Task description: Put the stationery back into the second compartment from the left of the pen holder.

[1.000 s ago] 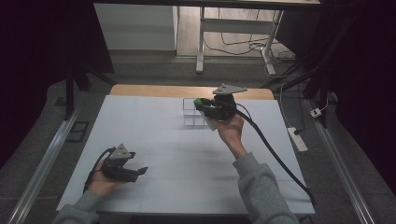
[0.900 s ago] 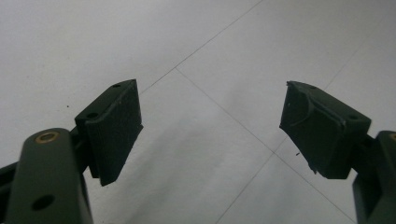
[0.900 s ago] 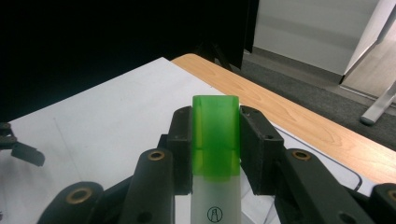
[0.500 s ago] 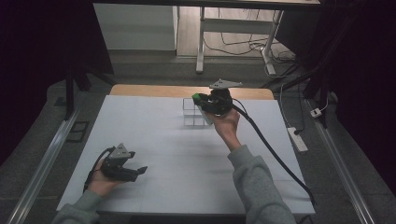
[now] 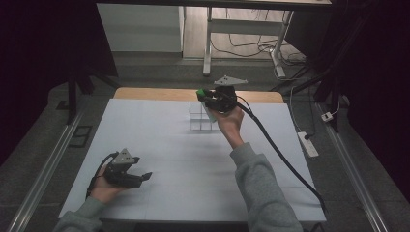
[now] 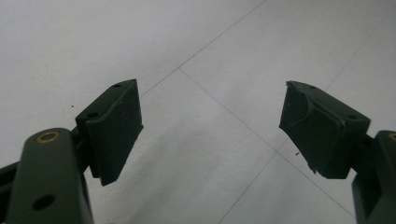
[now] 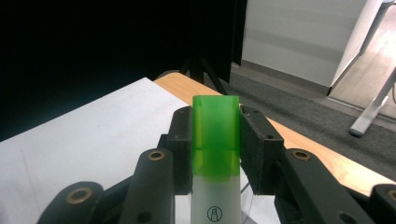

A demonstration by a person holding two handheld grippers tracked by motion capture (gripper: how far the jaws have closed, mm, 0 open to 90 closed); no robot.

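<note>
Green-capped translucent white tube (image 7: 215, 154) is sitting clamped between the right gripper's (image 5: 209, 96) black fingers (image 7: 259, 149), its base cut off, above a clear plastic compartment rack (image 5: 200, 117) partly hiding behind it. Left gripper (image 5: 138, 178) is resting low on the white bench (image 5: 159, 145), fingers (image 6: 114, 128) spread wide.

The white table surface (image 5: 159, 135) lies open across its centre and toward 9 o'clock; passage there is unobstructed. At 12 o'clock, near the far edge, a clear plastic compartment rack (image 5: 200, 117) stands as the one fixed obstacle. The right gripper (image 5: 207, 95), clamped on a green-capped translucent tube (image 7: 215, 154), occupies the air just above that rack, and its black cable (image 5: 280, 154) trails toward 4 o'clock. The left gripper (image 5: 143, 178), jaws wide apart over bare surface, sits at 7 o'clock.
</note>
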